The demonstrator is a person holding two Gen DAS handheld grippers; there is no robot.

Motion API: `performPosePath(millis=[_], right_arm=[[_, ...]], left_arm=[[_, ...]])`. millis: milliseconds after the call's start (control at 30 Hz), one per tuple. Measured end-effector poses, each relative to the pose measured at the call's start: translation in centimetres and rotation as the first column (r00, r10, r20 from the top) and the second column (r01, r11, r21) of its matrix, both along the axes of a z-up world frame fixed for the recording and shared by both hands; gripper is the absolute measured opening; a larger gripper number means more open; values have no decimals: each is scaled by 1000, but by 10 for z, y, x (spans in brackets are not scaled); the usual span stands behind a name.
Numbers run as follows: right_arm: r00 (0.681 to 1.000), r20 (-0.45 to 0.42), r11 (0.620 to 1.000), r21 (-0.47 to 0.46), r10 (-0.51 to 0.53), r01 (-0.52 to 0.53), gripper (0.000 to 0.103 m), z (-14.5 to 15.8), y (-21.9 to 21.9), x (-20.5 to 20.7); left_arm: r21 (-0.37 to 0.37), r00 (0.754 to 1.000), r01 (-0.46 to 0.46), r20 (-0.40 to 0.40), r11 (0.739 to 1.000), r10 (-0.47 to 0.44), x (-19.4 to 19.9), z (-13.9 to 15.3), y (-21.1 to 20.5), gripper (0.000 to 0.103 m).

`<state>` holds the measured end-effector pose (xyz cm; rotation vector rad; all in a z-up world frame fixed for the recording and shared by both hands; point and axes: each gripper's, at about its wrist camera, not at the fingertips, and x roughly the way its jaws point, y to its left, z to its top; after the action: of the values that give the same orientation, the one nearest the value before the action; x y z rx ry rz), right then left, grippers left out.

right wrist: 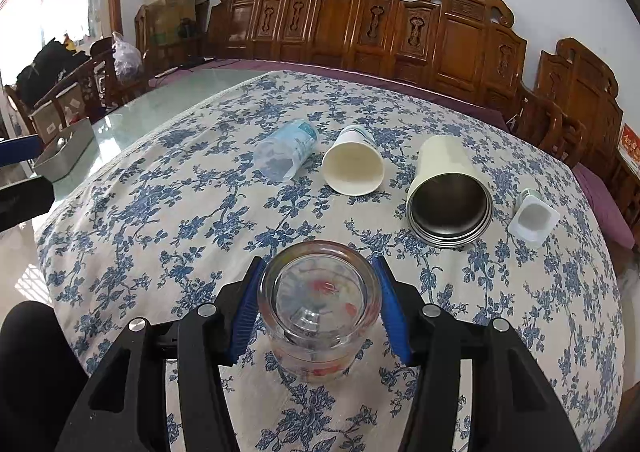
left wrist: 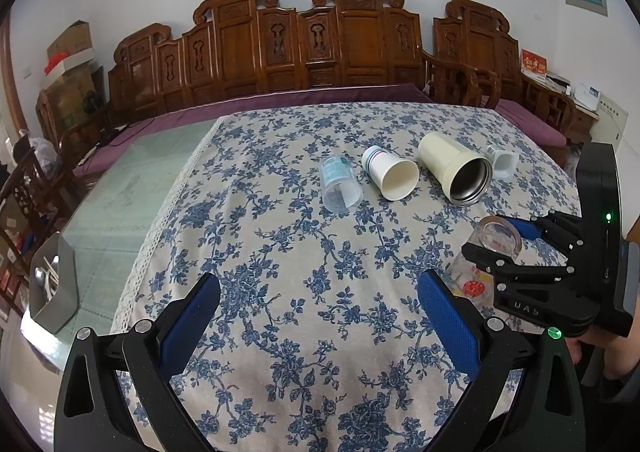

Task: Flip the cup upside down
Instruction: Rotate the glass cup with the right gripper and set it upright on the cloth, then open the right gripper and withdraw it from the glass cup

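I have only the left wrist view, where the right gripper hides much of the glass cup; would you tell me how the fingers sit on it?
Observer: In the right wrist view, the right gripper has one blue pad on each side of the glass cup, close against its wall.
Operator: Thank you. Which way is the cup standing?
Observer: Its thick base faces up and its wider mouth is down on the floral tablecloth, so it looks inverted.
Operator: And the small white cup behind the cream tumbler?
Observer: The small white cup lies on its side, apart from the cream tumbler, its square opening facing the camera.
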<state>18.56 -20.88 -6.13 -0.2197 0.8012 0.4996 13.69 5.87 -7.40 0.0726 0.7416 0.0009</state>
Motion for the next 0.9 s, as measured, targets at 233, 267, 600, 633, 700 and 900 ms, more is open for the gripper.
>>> performPosePath(millis=[233,267,600,633,700,900], right_arm=[[1000,-4,1000,18,3,-3,57,1,-4,-7],[1000,-6,1000,24,4,-4,57,1,-5,-9],[997,-82,991,131,-8,19,60,-2,-17,-8],[996,-88,990,136,-10,22,60,-2,-18,-9],[995,-95,988,153,-15,30,62,0,-23,-11],[994,-81,977,195,-70,84,75,19,-47,-29]], left_arm=[[4,1000,1,4,1000,-1,-2,2,-3,95],[4,1000,1,4,1000,-1,-3,2,-3,95],[8,1000,0,11,1000,0,-9,5,-8,95],[7,1000,-1,13,1000,1,-10,5,-8,95],[4,1000,-3,15,1000,3,-12,6,-9,95],[-16,1000,-4,21,1000,4,-18,8,-14,95]])
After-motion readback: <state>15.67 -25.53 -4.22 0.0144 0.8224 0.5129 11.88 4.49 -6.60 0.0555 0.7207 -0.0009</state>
